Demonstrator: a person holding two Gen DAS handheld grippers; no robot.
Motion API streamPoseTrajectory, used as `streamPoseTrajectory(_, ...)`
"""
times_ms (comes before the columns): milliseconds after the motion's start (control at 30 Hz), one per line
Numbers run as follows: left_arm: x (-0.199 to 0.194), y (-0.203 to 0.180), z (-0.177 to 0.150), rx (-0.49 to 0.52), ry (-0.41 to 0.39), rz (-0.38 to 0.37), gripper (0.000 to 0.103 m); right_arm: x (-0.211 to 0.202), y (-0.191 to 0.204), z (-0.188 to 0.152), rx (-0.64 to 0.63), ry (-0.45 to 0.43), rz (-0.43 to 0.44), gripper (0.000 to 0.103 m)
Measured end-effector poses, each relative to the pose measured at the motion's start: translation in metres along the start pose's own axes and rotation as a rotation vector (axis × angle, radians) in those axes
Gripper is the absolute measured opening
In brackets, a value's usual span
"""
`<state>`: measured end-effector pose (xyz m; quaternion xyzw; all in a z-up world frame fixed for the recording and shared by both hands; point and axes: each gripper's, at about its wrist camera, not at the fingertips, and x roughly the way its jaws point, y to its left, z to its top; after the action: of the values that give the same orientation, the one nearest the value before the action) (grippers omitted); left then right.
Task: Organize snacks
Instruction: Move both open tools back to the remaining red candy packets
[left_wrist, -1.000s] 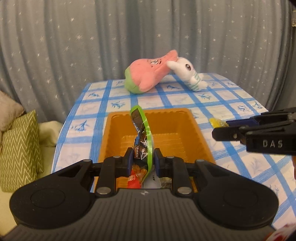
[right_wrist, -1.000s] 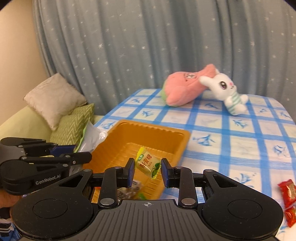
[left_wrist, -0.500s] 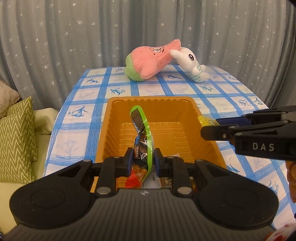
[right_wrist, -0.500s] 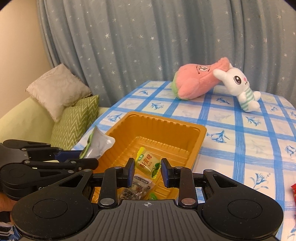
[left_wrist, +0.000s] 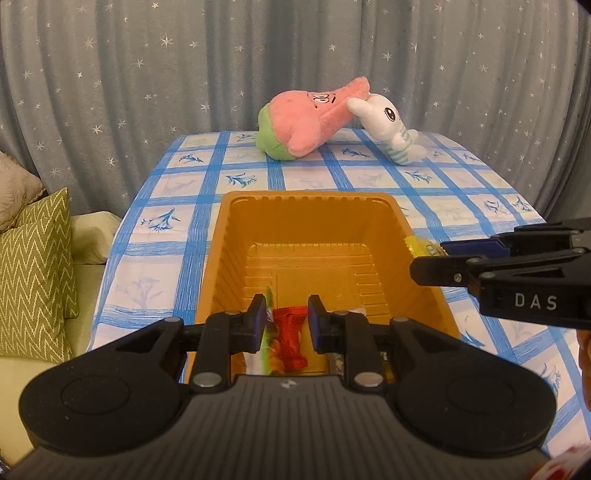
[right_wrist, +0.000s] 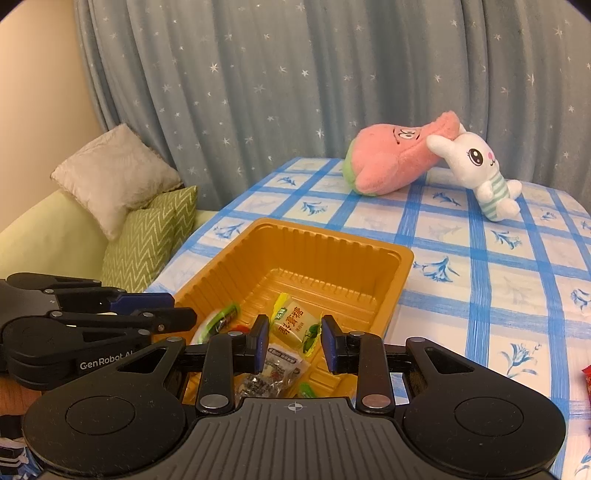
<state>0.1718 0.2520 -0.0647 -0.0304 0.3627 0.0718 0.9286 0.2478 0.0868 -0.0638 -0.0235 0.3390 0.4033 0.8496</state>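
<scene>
The orange tray (left_wrist: 221, 258) sits on the blue-checked table (right_wrist: 480, 277), and both grippers reach over its near end.

The right gripper (right_wrist: 295, 334) has its jaws clenched on a yellow candy packet (right_wrist: 295, 326) with a green picture at its lower corner. The packet stands tilted between the pads, above the tray floor and clear of the snacks under it. From the left wrist view the same packet pokes out of the tips just over the tray's right wall.

The left gripper (left_wrist: 286, 314) has its jaws drawn in to a narrow gap. A green-edged packet (left_wrist: 268, 325) shows as a blurred strip against the left pad only. The right pad is clear of it, so whether it is pinched cannot be told. In the right wrist view this packet slopes from those tips down onto the tray floor, white side up.

A red snack packet (left_wrist: 291, 339) lies in the tray below the left jaws. A clear packet with a dark label (right_wrist: 275, 371) lies below the right ones.

At the far end of the table a pink plush toy (left_wrist: 310, 122) lies on its side. A white plush rabbit (left_wrist: 388, 125) leans with its head touching it. Another red packet (right_wrist: 587, 376) lies on the table at the right edge, well apart from the tray.
</scene>
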Motion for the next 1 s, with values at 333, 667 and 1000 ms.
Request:
streamPoseTrajectory(333, -0.002, 0.005, 0.001, -0.020, -0.006, 0.019, 0.021, 0.000, -0.001, -0.001, 0.006, 0.001, 0.014, 0.031)
streamPoseTrajectory(667, -0.005, 0.020, 0.003, -0.077, -0.020, 0.041, 0.021, 0.003, -0.006, -0.001, 0.067, 0.000, 0.083, 0.052)
streamPoseTrajectory(1000, -0.007, 0.011, 0.005, -0.067, -0.027, 0.022, 0.023, -0.008, -0.027, 0.000, 0.133, -0.034, 0.024, 0.058)
